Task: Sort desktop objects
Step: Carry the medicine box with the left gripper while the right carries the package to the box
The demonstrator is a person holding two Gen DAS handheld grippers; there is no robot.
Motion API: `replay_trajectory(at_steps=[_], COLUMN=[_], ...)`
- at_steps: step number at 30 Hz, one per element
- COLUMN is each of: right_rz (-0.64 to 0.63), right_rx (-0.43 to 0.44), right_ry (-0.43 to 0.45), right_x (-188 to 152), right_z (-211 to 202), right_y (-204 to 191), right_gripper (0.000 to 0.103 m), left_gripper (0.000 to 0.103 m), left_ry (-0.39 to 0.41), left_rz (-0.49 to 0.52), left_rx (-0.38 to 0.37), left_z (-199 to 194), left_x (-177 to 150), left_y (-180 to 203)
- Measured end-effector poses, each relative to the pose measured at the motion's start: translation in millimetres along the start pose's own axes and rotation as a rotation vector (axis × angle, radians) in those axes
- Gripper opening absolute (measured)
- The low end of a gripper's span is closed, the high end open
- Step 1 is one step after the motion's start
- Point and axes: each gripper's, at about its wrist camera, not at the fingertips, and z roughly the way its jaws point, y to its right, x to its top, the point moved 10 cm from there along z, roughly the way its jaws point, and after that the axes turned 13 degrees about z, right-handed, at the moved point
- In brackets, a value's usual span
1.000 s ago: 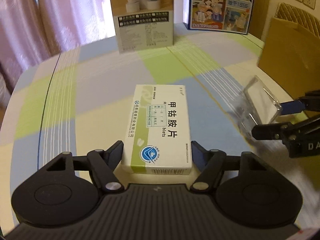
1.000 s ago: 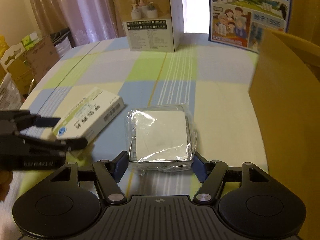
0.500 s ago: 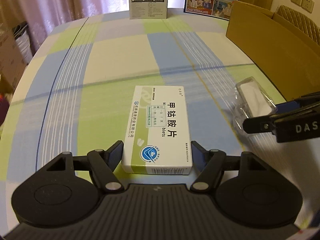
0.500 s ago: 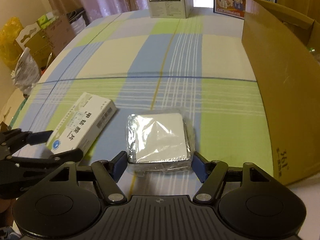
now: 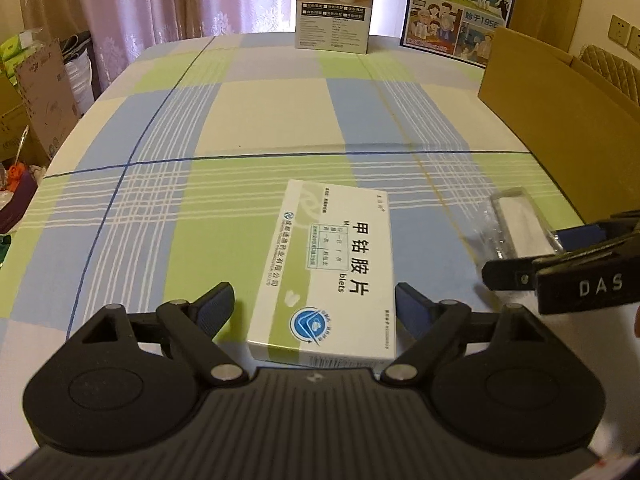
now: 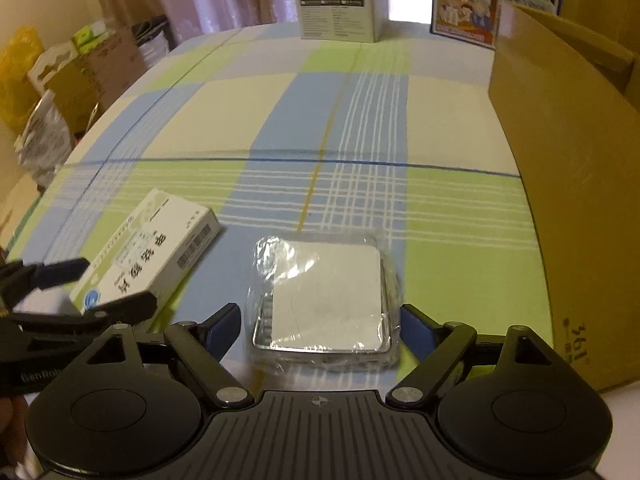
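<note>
A white and green medicine box (image 5: 332, 268) lies flat on the plaid tablecloth (image 5: 248, 128) between the fingers of my left gripper (image 5: 314, 304). Its jaws are opening, with a clear gap on the left side and the pads off the box. A clear plastic case with a white pad inside (image 6: 324, 304) lies between the fingers of my right gripper (image 6: 320, 320). Those jaws are opening too and do not press on the case. Each gripper shows in the other's view: the right gripper (image 5: 532, 256) around the case (image 5: 516, 220), the left gripper (image 6: 112, 284) around the medicine box (image 6: 152, 252).
A tall brown cardboard box (image 6: 580, 200) stands close on the right, also seen at the table's right edge (image 5: 560, 120). At the far edge stand a product carton (image 5: 334, 12) and a blue illustrated carton (image 5: 460, 12). Boxes and bags (image 6: 80, 72) are piled beyond the table's left side.
Both grippers drew back toward the near side of the table, carrying the medicine box and the case. Both pairs of jaws then widened and let go, leaving both things on the cloth.
</note>
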Motion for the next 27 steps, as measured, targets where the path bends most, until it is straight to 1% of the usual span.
replay_trajectory(at_steps=[7, 14, 16, 18, 24, 25, 26, 27], right_rz=[0.009, 0.016, 0.021, 0.022, 0.014, 0.010, 0.002, -0.006], right_rx=[-0.035, -0.039, -0.039, -0.040, -0.040, -0.042, -0.047, -0.050], right_ry=[-0.013, -0.011, -0.012, -0.012, -0.010, -0.009, -0.005, -0.002], right_x=[-2.3, -1.9, -1.5, -1.1, -0.7, -0.8, -0.6, -0.4], right_z=[2.7, 2.6, 2.8, 3.2, 4.4, 4.5, 4.2, 3.9], right_y=[3.7, 3.9, 4.3, 4.2, 2.8, 2.5, 2.3, 2.0], right_gripper=[0.082, 0.082, 0.081, 0.081, 0.081, 0.078, 0.072, 0.071], left_gripper=[0.084, 0.083, 0.079, 0.070, 0.069, 0.069, 0.068, 0.068], left_ry=[0.016, 0.020, 0.019, 0.017, 0.019, 0.020, 0.021, 0.023], left_rz=[0.020, 0.066, 0.083, 0.096, 0.111, 0.110, 0.108, 0.106], left_rx=[0.000, 0.011, 0.012, 0.007, 0.007, 0.006, 0.006, 0.010], left_z=[7.4, 13.0, 14.1, 14.6, 15.1, 14.8, 14.3, 13.3], left_x=[3.8, 7.0, 7.9, 7.8, 7.7, 7.7, 7.8, 7.9], left_y=[-0.4, 1.2, 3.0, 5.3, 6.5, 6.3, 6.0, 5.2])
